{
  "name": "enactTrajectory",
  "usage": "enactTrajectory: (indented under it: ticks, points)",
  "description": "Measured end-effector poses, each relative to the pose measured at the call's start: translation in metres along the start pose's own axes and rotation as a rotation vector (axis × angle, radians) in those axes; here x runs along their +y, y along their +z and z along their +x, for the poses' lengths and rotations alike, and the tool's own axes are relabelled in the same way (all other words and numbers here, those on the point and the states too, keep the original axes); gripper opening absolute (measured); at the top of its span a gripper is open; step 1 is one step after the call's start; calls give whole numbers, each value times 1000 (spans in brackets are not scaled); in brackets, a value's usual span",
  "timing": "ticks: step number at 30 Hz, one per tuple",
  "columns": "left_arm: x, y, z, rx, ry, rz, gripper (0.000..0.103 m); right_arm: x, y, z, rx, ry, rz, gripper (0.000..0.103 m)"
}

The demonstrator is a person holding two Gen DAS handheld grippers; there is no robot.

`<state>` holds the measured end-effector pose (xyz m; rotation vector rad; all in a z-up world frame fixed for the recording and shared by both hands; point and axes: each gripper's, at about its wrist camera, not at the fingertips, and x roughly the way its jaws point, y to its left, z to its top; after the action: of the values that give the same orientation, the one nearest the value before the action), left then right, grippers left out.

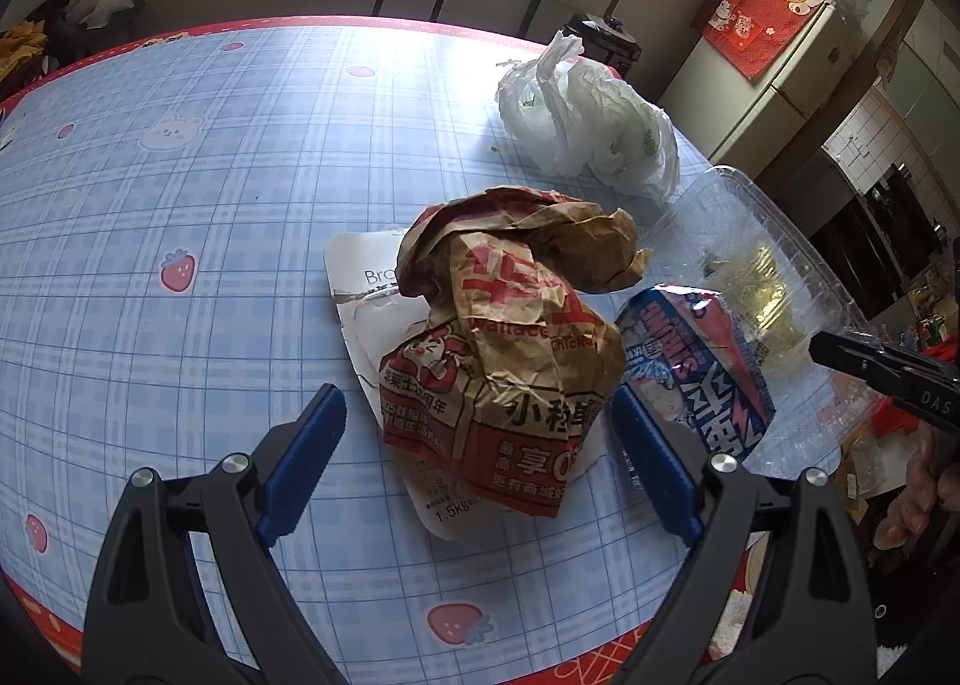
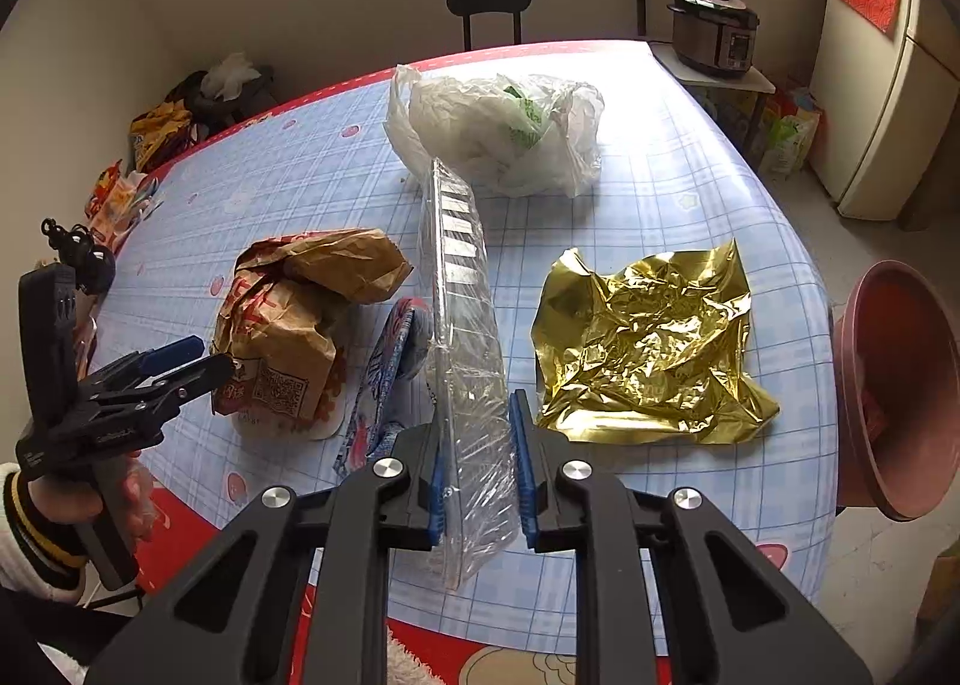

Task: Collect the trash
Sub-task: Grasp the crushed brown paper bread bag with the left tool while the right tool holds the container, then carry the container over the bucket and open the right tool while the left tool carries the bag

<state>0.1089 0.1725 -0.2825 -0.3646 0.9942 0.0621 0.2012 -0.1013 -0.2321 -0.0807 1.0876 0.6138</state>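
Tilted steeply down, the right hand-held gripper (image 2: pixel 480 469) clamps the clear plastic clamshell tray (image 2: pixel 465 337) on edge; the left hand-held gripper (image 1: pixel 480 433) gapes wide, straddling the crumpled paper bag (image 1: pixel 510 337).

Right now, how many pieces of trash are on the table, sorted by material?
Paper: 1, the brown paper bag
Plastic: 4, the white plastic bag, clear plastic container, blue snack wrapper, white pouch
Foil: 1, the gold foil sheet
Total: 6
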Motion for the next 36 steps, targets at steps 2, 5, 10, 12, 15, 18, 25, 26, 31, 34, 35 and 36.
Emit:
enactTrajectory:
  ticks: [2,5,10,12,15,18,25,26,31,34,35,36]
  points:
    - [-2,1,5,9,2,5,89,-4,-1,-4,-10,-5,8,18]
    - [-6,2,13,14,7,18,89,-9,-4,-9,-19,-15,24,17]
    - [-10,5,23,19,26,22,88,-17,-9,-20,-38,-31,39,17]
    - [-11,6,23,15,28,25,82,-18,-11,-26,-52,-44,31,17]
    - [-15,5,19,-2,37,44,59,-18,-11,-35,-78,-75,8,17]
    - [-16,4,12,-17,28,45,56,-20,-11,-42,-99,-83,6,17]
    - [-8,1,-23,-96,41,23,55,-27,-11,-53,-128,-85,10,15]
    - [-7,2,-30,-109,43,18,55,-28,-11,-55,-133,-85,11,15]
    - [-11,6,-64,-173,41,13,55,-36,-10,-63,-159,-88,24,15]
    - [-23,7,-80,-205,33,31,55,-44,-11,-69,-177,-92,37,15]
    - [-27,9,-85,-213,29,38,55,-47,-10,-71,-184,-94,43,15]
    - [-34,11,-88,-220,24,45,55,-51,-11,-75,-191,-96,49,15]
